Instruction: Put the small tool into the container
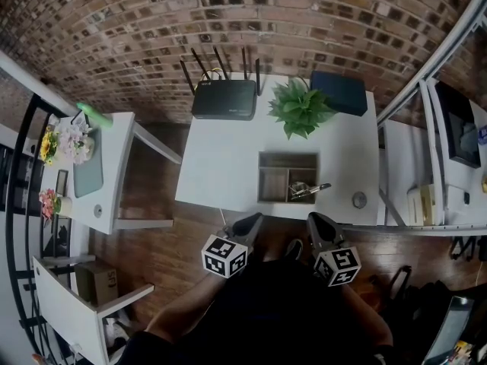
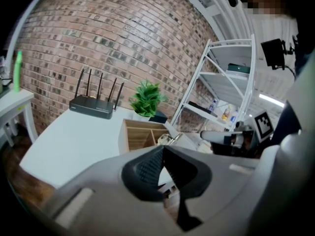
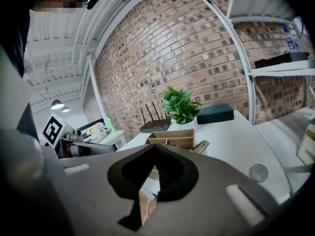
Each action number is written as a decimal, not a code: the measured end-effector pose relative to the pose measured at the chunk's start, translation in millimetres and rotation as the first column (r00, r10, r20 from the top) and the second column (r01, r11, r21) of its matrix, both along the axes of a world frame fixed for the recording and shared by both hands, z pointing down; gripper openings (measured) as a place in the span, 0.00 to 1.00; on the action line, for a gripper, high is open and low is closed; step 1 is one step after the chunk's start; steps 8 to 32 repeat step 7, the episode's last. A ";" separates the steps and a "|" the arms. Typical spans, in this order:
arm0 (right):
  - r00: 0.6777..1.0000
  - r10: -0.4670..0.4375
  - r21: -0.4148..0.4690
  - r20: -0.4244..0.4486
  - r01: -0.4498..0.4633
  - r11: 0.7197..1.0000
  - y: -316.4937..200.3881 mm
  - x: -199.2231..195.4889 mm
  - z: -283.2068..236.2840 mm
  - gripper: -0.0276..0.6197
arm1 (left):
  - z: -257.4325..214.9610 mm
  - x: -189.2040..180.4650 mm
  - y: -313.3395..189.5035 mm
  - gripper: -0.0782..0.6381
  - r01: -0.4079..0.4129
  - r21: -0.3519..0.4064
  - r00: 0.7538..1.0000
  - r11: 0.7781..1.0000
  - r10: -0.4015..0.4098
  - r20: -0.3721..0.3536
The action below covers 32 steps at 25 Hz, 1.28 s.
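While the left gripper (image 1: pixel 255 219) and right gripper (image 1: pixel 313 219) were clenched empty, the tool (image 1: pixel 308 190) was found inside the container's (image 1: pixel 288 155) right compartment, twelve o'clock from the nearer right jaws, handle aimed at three o'clock.

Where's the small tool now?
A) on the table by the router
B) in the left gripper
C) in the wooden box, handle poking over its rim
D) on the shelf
C: the tool lies in the near right compartment of the wooden box, handle over the rim.
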State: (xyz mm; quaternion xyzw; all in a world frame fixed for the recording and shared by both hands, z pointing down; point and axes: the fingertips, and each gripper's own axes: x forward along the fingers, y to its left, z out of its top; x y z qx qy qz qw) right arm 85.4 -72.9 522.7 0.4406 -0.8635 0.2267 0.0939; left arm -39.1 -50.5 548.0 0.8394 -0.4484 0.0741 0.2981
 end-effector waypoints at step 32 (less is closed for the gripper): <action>1.000 -0.004 0.001 -0.001 0.004 1.000 3.8 -1.5 1.9 0.06 | 1.9 -0.9 4.6 0.11 0.004 -0.001 1.000 1.000 -0.004 0.000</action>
